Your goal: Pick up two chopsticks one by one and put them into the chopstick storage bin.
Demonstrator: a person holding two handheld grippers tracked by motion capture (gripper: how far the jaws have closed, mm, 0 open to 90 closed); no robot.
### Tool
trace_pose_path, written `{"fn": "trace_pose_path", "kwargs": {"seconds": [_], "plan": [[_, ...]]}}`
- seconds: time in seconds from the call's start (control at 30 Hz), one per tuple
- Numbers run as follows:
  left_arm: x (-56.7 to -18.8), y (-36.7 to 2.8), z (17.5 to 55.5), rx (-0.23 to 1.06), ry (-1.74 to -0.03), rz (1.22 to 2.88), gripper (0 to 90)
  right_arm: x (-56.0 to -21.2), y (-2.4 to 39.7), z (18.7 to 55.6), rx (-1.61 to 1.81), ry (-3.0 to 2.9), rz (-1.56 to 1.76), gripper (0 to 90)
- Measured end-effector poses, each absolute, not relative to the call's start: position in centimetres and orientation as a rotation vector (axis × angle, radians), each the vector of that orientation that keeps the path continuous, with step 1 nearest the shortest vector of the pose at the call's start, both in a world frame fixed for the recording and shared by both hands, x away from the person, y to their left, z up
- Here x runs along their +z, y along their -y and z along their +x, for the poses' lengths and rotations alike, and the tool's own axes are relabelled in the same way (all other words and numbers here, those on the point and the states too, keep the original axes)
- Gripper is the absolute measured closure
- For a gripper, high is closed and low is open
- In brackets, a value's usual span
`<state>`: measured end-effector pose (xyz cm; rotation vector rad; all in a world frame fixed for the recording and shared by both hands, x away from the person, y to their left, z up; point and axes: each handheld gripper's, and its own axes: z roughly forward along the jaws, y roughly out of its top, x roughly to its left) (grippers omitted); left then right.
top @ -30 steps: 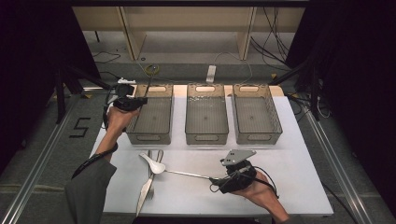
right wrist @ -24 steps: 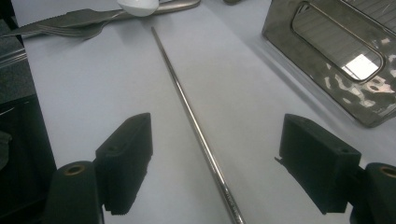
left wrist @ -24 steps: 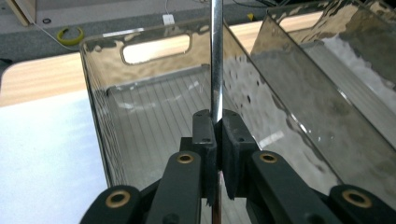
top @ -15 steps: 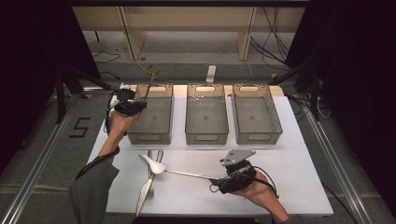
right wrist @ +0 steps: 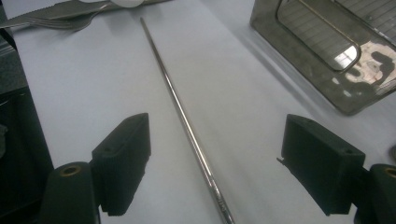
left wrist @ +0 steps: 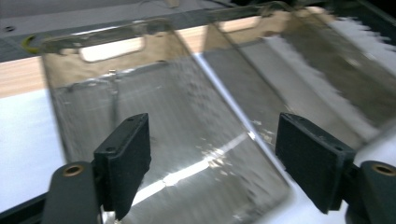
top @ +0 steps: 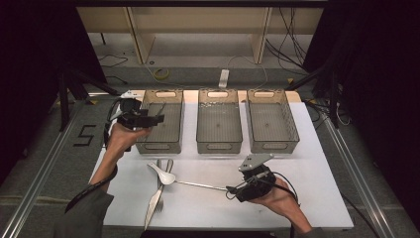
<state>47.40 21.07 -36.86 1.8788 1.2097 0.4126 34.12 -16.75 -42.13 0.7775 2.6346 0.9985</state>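
The left gripper (top: 159,118) hung over the left bin (top: 171,140), its jaws just spread with nothing between. Maybe 1 piece already lay inside, too blurry to tell. The right gripper (right wrist: 215,165) stood wide around the metal stick (right wrist: 180,112); the spoon (top: 162,173) and fork (top: 159,198) waited.

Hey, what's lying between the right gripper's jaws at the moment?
A thin metal rod lies on the white table between the right gripper's open jaws, untouched by either pad; the right gripper view shows it.
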Motion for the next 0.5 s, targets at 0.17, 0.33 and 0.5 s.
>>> {"fn": "trace_pose_path", "kwargs": {"seconds": [0.17,0.33,0.5], "plan": [[-37.0,-20.4,44.3,0.342,-1.102,1.889,18.0,-41.7,16.1,34.7,0.893,-2.709,0.739,26.3],[-36.9,-20.1,42.3,0.316,-1.046,1.913,15.5,-41.6,15.2,35.2,0.768,-2.776,0.695,29.7],[-36.9,-19.2,40.9,0.299,-0.992,1.925,15.2,-42.3,13.8,35.7,0.630,-2.846,0.686,33.3]]}}
